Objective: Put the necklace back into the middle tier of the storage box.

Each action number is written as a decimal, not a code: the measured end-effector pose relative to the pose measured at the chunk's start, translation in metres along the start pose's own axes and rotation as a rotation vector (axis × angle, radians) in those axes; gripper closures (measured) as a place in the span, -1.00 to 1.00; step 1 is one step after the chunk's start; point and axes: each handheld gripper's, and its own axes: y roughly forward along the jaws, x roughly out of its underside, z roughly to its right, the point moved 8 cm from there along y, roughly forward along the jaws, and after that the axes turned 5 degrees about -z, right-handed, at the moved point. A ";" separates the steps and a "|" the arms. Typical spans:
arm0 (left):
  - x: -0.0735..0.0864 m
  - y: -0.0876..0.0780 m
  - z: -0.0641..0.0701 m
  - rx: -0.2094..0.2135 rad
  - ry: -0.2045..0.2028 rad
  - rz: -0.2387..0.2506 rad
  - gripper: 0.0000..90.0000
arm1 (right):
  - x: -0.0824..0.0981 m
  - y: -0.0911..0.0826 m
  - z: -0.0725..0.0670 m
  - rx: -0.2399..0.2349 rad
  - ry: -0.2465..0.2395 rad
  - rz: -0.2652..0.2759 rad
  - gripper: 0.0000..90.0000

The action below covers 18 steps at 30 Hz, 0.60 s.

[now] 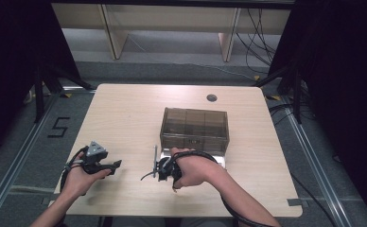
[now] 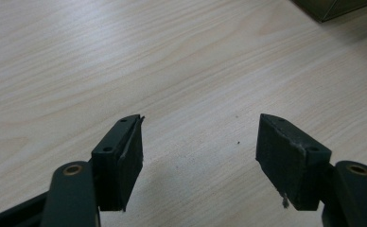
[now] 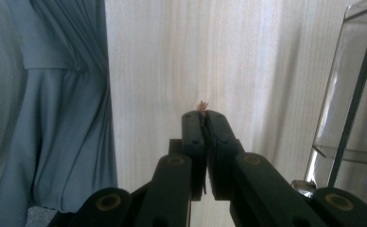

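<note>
At the bottom of the high view, two arms come up onto a light wooden table (image 1: 125,113). The left hand (image 1: 80,178), low on the left, holds the left gripper (image 1: 116,164), which points to the right over bare wood. In the left gripper view its two black jaws are spread wide apart with nothing between them, just pale wood grain. A dark corner of the box (image 2: 333,7) peeks in at the top right of that view.

Near the bottom middle of the high view, the right hand (image 1: 193,169) holds the right gripper (image 1: 146,177), which points left. A thin grey stick (image 1: 155,158) stands up just beside it. In the right gripper view the jaws are pressed together, and a tiny brownish speck (image 3: 202,105) sits right at their tips. I cannot tell what the speck is. On the left side of that view hangs grey cloth (image 3: 44,104). On the right side is the clear wall of the box (image 3: 356,94).

A little farther up, just above the right hand, sits the smoky brown see-through box (image 1: 194,128). It has dividers inside that make small rooms. Beyond it, near the far edge of the table, is a small round dark hole (image 1: 212,98). Past the table are grey floor (image 1: 172,71), pale wooden legs (image 1: 113,33) and black cables (image 1: 257,33) in the upper right.
</note>
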 end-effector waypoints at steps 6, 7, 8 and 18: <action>0.000 0.000 0.000 0.001 0.000 -0.001 -0.28 | 0.005 -0.001 0.000 -0.013 -0.008 -0.005 0.95; 0.000 0.000 0.000 0.000 0.002 0.000 -0.28 | 0.006 -0.002 0.001 -0.009 -0.018 -0.011 0.95; 0.000 0.000 0.000 0.000 0.002 0.000 -0.28 | 0.006 -0.002 0.001 -0.009 -0.018 -0.011 0.95; 0.001 0.000 0.000 0.002 0.004 -0.014 -0.28 | 0.015 -0.003 -0.002 -0.030 0.022 -0.022 0.95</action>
